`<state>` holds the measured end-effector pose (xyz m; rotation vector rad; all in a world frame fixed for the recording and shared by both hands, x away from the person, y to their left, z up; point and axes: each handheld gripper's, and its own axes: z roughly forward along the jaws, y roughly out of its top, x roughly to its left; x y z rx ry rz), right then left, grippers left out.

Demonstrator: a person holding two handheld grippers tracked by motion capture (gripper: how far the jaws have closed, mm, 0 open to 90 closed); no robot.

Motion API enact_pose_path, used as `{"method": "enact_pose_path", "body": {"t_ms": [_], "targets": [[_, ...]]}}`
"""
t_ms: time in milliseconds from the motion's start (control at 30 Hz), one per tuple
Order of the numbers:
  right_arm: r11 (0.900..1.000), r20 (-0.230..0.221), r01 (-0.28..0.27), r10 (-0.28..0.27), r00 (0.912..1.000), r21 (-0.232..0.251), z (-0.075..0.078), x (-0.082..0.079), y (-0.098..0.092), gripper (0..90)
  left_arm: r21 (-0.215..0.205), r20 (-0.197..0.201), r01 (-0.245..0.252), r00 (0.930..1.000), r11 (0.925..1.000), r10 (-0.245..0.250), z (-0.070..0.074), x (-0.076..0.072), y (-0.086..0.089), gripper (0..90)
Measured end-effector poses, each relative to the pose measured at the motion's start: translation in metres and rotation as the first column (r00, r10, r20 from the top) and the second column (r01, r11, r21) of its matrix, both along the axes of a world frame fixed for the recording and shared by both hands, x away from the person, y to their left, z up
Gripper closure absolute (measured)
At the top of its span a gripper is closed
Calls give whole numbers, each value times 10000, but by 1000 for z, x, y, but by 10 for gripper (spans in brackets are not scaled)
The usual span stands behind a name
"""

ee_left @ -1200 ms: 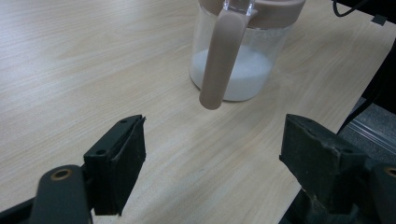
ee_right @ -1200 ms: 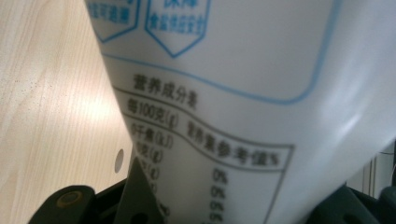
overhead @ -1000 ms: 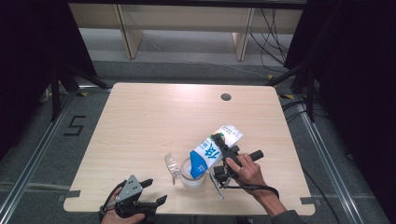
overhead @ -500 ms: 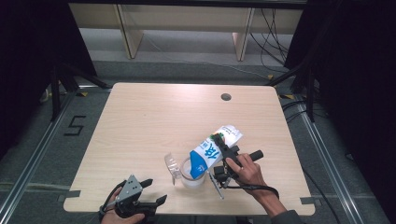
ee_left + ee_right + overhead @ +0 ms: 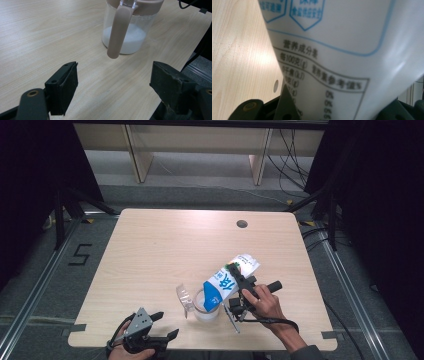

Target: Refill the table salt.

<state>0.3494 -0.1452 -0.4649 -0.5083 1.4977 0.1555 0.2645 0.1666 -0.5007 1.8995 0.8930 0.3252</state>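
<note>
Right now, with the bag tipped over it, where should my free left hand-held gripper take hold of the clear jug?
Grip the jug's brown handle. It faces the left hand-held gripper, hangs upright off the rim, and looks narrow enough for the open jaws. Come in level from the near table edge, away from the bag pouring above.

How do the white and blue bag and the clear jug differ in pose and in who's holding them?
The bag is tilted, its lower end over the jug's mouth; the jug stands upright on the table. The bag is clamped in the right gripper; the jug is free, apart from the open left gripper. The bag is opaque and printed; the jug is see-through with a brown handle. Both sit near the table's front edge.
</note>
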Motion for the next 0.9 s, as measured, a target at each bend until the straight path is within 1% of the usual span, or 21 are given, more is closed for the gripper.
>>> {"method": "enact_pose_path", "body": {"t_ms": [33, 67, 100, 133, 167, 200, 367, 467, 500, 633, 667, 700, 733, 767, 833, 867, 900], "targets": [[9999, -27, 15, -15, 10000, 116, -1, 0, 0, 643, -46, -8, -23, 10000, 10000, 23, 0, 0, 0, 217], [9999, -25, 16, -16, 10000, 105, -1, 0, 0, 643, -108, 5, 8, 10000, 9999, -8, -1, 1, -1, 216], [9999, -25, 16, -16, 10000, 105, -1, 0, 0, 643, -108, 5, 8, 10000, 9999, -8, -1, 1, -1, 217], [9999, -21, 18, -18, 10000, 107, -1, 0, 0, 643, -21, 4, 42, 10000, 10000, -42, -1, 1, 0, 217], [9990, -239, 202, -193, 9995, 400, -3, -1, -1, 643, -28, 3, 34, 10000, 10000, -34, -1, 1, 0, 216], [9990, -229, 194, -185, 9996, 397, -3, 0, -1, 643, -117, -6, -10, 10000, 9999, 10, -1, 1, -1, 216], [9990, -222, 208, -200, 9996, 389, -3, 0, -1, 644, -117, -8, 1, 10000, 9999, -1, -1, 1, -1, 216], [9997, -178, 186, -183, 9997, 165, -2, 0, -2, 644, -125, -5, 0, 10000, 9999, 0, -1, 1, -1, 216], [9993, -208, 187, -180, 9996, 329, -3, 0, -1, 645, -134, -17, -23, 10000, 9999, 22, -1, 1, -1, 216], [9991, -192, 200, -193, 9996, 373, -3, 0, -2, 646, -146, -18, -25, 10000, 9999, 25, -1, 0, -1, 216], [9992, -65, 57, -54, 10000, 393, -3, 1, -2, 646, -139, -8, -18, 10000, 9999, 18, -1, 1, -1, 216], [9992, -78, 68, -65, 9999, 395, -3, 1, -2, 646, -136, -4, -14, 10000, 9999, 14, -1, 1, -1, 216], [9997, 126, -64, 61, 9999, 226, -1, 1, -1, 646, -131, -7, -8, 10000, 9999, 8, -1, 1, -1, 216], [9989, -64, 111, -108, 9999, 466, -3, 1, -2, 646, -177, -9, 29, 10000, 9998, -30, -1, 1, -1, 216], [9988, -59, 115, -112, 9999, 470, -3, 1, -2, 646, -123, -21, -9, 10000, 9999, 9, -1, 0, -1, 216], [9993, -21, 66, -65, 10000, 374, -3, 1, -2, 646, -113, -5, -23, 10000, 9999, 23, -1, 0, -1, 217], [9994, -84, 167, -164, 9998, 302, -3, 0, -2, 646, -25, 8, 28, 10000, 10000, -28, -1, 1, 0, 216]]}}
